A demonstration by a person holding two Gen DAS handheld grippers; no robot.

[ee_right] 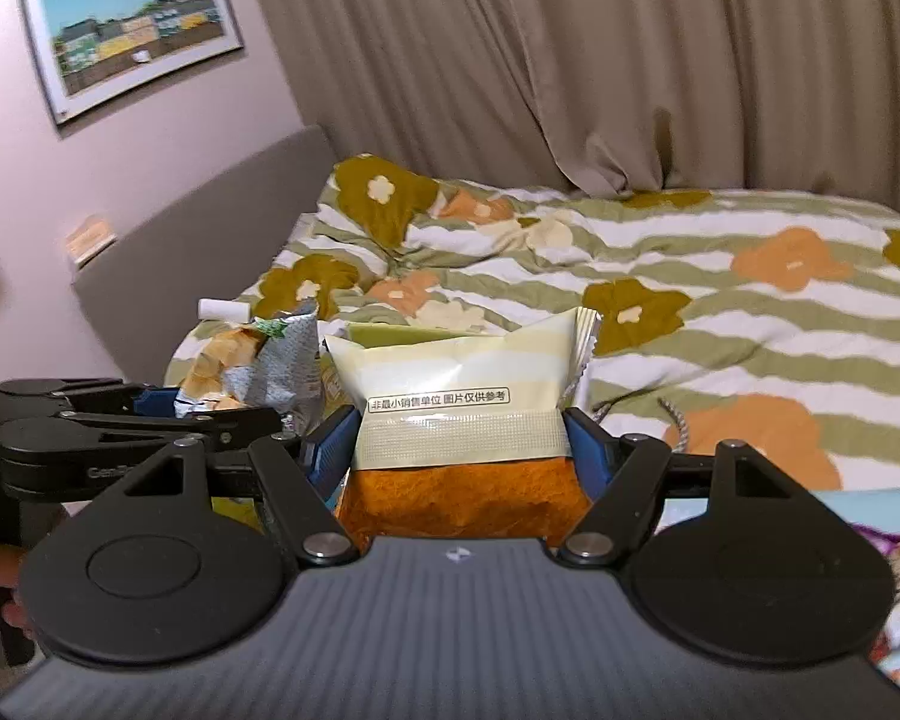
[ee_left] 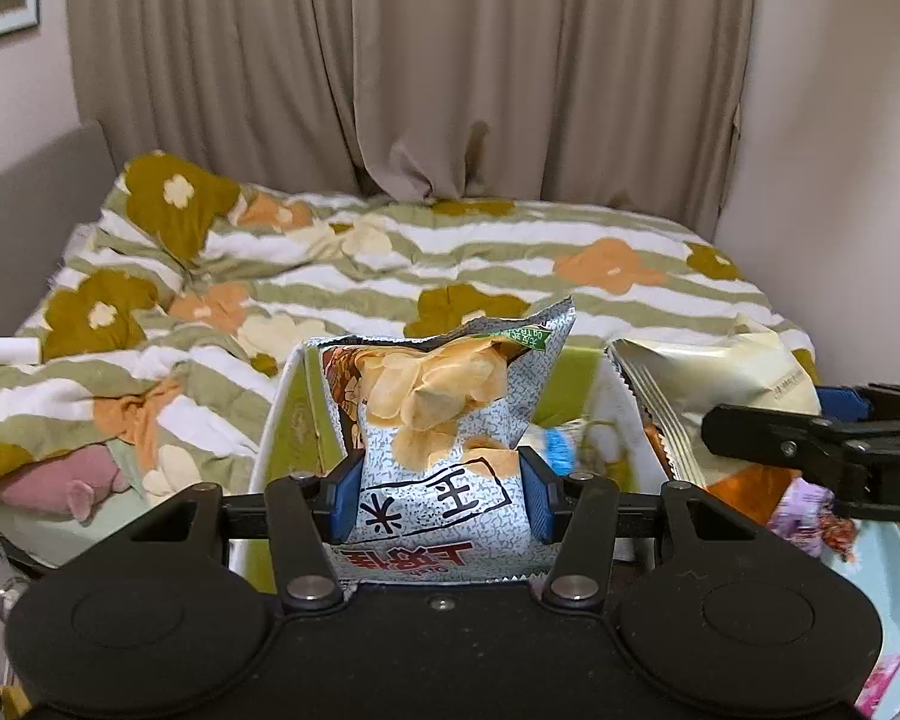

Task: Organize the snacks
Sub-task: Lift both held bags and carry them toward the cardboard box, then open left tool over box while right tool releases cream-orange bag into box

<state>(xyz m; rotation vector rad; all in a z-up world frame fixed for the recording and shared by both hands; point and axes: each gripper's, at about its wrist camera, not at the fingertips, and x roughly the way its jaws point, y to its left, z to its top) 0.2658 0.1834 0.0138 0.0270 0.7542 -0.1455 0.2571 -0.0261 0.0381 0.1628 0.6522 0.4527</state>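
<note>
My left gripper (ee_left: 441, 492) is shut on a grey-white chip bag (ee_left: 438, 396) printed with potato chips. The bag stands upright over a white box with green inner walls (ee_left: 297, 420). In the right wrist view my right gripper (ee_right: 459, 450) is shut on a cream and orange snack bag (ee_right: 462, 372), with its blue pads pressing on both sides. The two bags are held side by side above the box. The right gripper (ee_left: 780, 420) and its cream bag (ee_left: 720, 372) show at the right of the left wrist view. The left gripper (ee_right: 198, 405) and the chip bag (ee_right: 270, 354) show at the left of the right wrist view.
Behind the box lies a bed with a striped floral duvet (ee_left: 510, 264) and beige curtains (ee_left: 450, 60). A white roll (ee_left: 9, 351) and a pink plush item (ee_left: 60, 480) lie at the left. A purple packet (ee_left: 804, 504) rests on a light blue patterned cloth (ee_left: 870, 570) at the right.
</note>
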